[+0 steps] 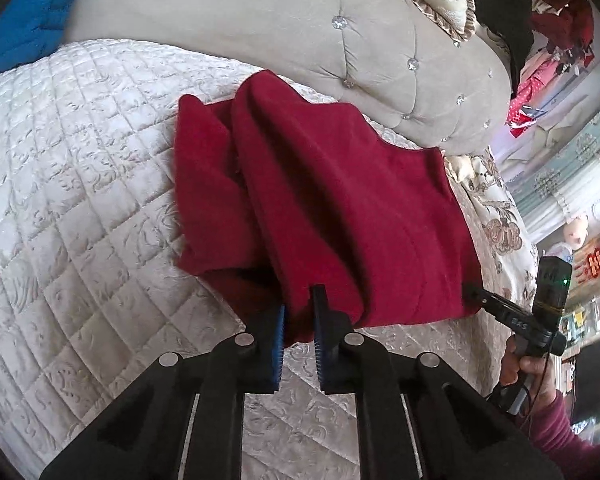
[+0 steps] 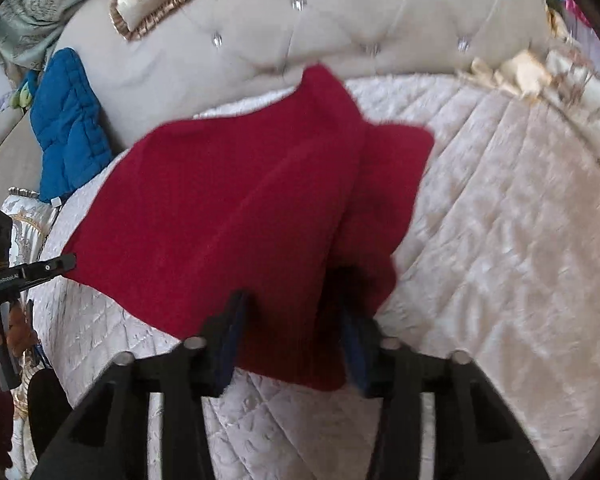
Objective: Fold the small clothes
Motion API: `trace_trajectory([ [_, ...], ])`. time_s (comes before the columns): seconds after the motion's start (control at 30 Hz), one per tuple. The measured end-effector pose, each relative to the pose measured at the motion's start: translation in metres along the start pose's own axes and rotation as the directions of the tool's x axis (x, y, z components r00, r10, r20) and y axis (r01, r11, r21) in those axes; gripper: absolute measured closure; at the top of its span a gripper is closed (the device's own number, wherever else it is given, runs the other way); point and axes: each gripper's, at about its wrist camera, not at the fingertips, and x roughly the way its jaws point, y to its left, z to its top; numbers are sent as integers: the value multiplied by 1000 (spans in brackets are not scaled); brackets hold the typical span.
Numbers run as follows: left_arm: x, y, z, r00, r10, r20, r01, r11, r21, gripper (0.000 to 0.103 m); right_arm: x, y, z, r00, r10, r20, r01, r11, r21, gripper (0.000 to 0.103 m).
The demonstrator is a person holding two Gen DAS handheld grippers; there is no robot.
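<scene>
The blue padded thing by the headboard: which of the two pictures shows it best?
The right wrist view. There the blue quilted item shows almost whole, stitching visible, leaning against the beige tufted headboard. The left wrist view catches only a cropped part of it at the top left edge.

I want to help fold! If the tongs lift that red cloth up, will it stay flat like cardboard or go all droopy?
Probably droopy. The red cloth already lies in soft humps and folds on the quilted cover, so it looks floppy. It seems light and thin where the left tongs pinch its edge. Its fuzzy surface likely won't slip out easily.
</scene>
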Motion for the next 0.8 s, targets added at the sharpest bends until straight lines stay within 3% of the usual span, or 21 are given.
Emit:
trace_trajectory([
  [0.03, -4, 0, 0, 1000, 3, 7, -3, 1000, 3, 103, -5, 0, 1, 1000, -1, 16, 1, 1000, -2, 89],
  [0.07, -11, 1, 0, 1000, 6, 21, -6, 1000, 12, 103, -15, 0, 1, 999, 19, 40, -19, 1000, -6, 92],
  [0.2, -27, 12, -2, 998, 2, 64, -2, 1000, 9, 103, -47, -7, 0, 995, 22, 101, -20, 1000, -20, 94],
  [0.4, -7, 47, -24, 1000, -2, 23, 4, 996, -88, 103, -20, -26, -19, 1000, -31, 3, 31, 999, 9, 96],
  [0.53, -15, 41, -23, 999, -11, 43, 14, 998, -63, 103, -32, -28, -17, 1000, -9, 1, 9, 1000, 20, 96],
  [0.6, -25, 32, -18, 998, 9, 57, -8, 1000, -24, 103, -42, -27, -9, 1000, -16, 14, 16, 999, 28, 91],
  [0.7, -36, 21, -9, 995, 31, 93, -32, 999, 3, 103, -59, -19, 10, 993, -46, 109, 45, 999, 5, 77],
  [0.77, -42, 19, 3, 990, 36, 136, -35, 999, -8, 99, -58, -14, 26, 985, -78, 153, 78, 997, 6, 45],
  [0.8, -42, 19, 8, 989, 40, 144, -38, 999, -15, 93, -52, -11, 36, 982, -94, 163, 94, 996, 3, 36],
])
